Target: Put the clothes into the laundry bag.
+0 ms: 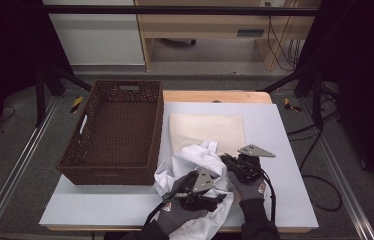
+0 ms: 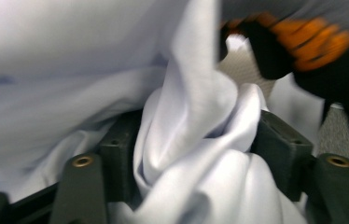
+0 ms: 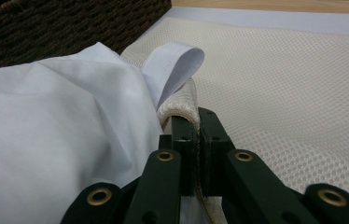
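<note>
Pinching cream mesh bag (image 3: 275, 93) edge: right gripper (image 3: 196, 126), jaws closed. Left gripper (image 2: 196, 140) jaws wide, crumpled white cloth (image 2: 186, 116) bunched between, right of wicker basket (image 1: 115, 130).

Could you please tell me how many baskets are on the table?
1: the brown wicker basket sits on the table's left side, beside the white cloth; nothing suggests another is hidden.
</note>
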Tool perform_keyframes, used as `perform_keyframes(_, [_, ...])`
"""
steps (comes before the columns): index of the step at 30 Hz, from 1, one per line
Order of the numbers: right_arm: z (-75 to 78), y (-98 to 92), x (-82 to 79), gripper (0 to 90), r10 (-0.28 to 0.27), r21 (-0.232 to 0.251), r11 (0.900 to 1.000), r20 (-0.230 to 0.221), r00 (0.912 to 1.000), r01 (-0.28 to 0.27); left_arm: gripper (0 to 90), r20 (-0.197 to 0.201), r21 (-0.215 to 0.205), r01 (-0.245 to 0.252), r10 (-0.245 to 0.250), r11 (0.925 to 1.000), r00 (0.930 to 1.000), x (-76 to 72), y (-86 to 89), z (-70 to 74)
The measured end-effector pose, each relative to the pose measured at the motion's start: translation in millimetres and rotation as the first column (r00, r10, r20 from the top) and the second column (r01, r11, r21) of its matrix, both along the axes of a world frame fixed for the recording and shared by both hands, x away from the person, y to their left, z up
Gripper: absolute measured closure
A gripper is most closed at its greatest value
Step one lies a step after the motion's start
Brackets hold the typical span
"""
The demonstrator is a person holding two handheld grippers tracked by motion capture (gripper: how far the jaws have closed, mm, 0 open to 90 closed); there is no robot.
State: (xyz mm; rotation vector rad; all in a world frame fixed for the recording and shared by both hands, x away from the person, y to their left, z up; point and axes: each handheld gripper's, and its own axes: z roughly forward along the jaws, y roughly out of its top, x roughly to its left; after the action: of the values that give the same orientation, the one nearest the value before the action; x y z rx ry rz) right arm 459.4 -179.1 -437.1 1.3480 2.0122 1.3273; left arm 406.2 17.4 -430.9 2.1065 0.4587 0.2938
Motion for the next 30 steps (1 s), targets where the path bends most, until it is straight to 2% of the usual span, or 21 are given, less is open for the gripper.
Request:
perform_keyframes(3, [0.4, -0.3, -0.2, 87.0, 0.0, 0.001, 1.0, 0.003, 1.0, 0.0, 35.4, 0.005, -0.055, -0.023, 0.023, 0.9982, 0.9997, -2.7, 13.0, 14.7])
perform_keyframes(4, [0.6, -0.4, -0.4, 87.0, -0.001, 0.001, 1.0, 0.002, 1.0, 0.001, 38.4, -0.008, -0.069, -0.031, 0.03, 0.9972, 0.9995, -1.2, 17.1, 18.6])
perform_keyframes(5, [0.8, -0.3, -0.6, 87.1, -0.002, 0.001, 1.0, 0.003, 1.0, 0.002, 45.8, -0.019, -0.075, -0.033, 0.031, 0.9966, 0.9993, 0.6, 18.7, 19.5])
perform_keyframes(7, [1.2, -0.1, -0.7, 87.0, 0.0, 0.001, 1.0, 0.006, 1.0, 0.0, 61.9, -0.044, -0.059, -0.043, 0.041, 0.9973, 0.9982, 6.6, 19.0, 17.1])
perform_keyframes(8, [1.2, 0.1, -0.7, 87.1, 0.0, -0.001, 1.0, 0.007, 1.0, 0.0, 65.7, -0.064, -0.043, -0.045, 0.042, 0.998, 0.9971, 10.6, 16.3, 13.1])
perform_keyframes(10, [1.4, 0.3, -1.1, 87.2, 0.001, -0.003, 1.0, 0.004, 1.0, -0.001, 75.1, -0.055, -0.01, -0.07, 0.069, 0.9975, 0.9961, 14.9, 9.8, 5.4])
perform_keyframes(12, [1.7, 0.0, -1.2, 87.3, 0.003, -0.003, 1.0, 0.006, 1.0, -0.003, 78.7, -0.062, 0.003, -0.088, 0.088, 0.9961, 0.9942, 20.2, 3.0, -1.6])
perform_keyframes(16, [2.8, -0.5, -2.1, 87.4, 0.001, 0.003, 1.0, 0.01, 0.9999, -0.001, 79.5, -0.034, 0.053, -0.101, 0.103, 0.9934, 0.9941, 26.5, -11.3, -14.4])
perform_keyframes(19, [5.5, -0.4, -3.4, 87.4, 0.003, 0.008, 1.0, 0.018, 0.9998, -0.003, 78.1, -0.043, 0.085, -0.087, 0.091, 0.9925, 0.9949, 29.9, -17.9, -23.9])
perform_keyframes(23, [7.9, 1.1, -5.1, 87.4, 0.011, 0.008, 1.0, 0.026, 0.9996, -0.011, 74.5, -0.049, 0.061, -0.076, 0.079, 0.9952, 0.9956, 29.7, -16.1, -26.0])
perform_keyframes(25, [7.0, 0.6, -4.6, 87.4, 0.01, 0.009, 1.0, 0.022, 0.9997, -0.011, 68.4, -0.051, 0.045, -0.063, 0.066, 0.997, 0.9965, 27.7, -13.4, -23.4])
perform_keyframes(27, [6.4, -0.1, -4.2, 87.3, 0.01, 0.014, 1.0, 0.021, 0.9997, -0.01, 59.8, -0.043, 0.024, -0.054, 0.055, 0.9983, 0.9976, 21.8, -9.0, -16.6])
perform_keyframes(30, [6.3, -1.0, -4.2, 87.3, 0.008, 0.013, 1.0, 0.022, 0.9997, -0.009, 53.2, -0.027, 0.006, -0.048, 0.048, 0.9989, 0.9985, 12.2, 1.1, -3.5])
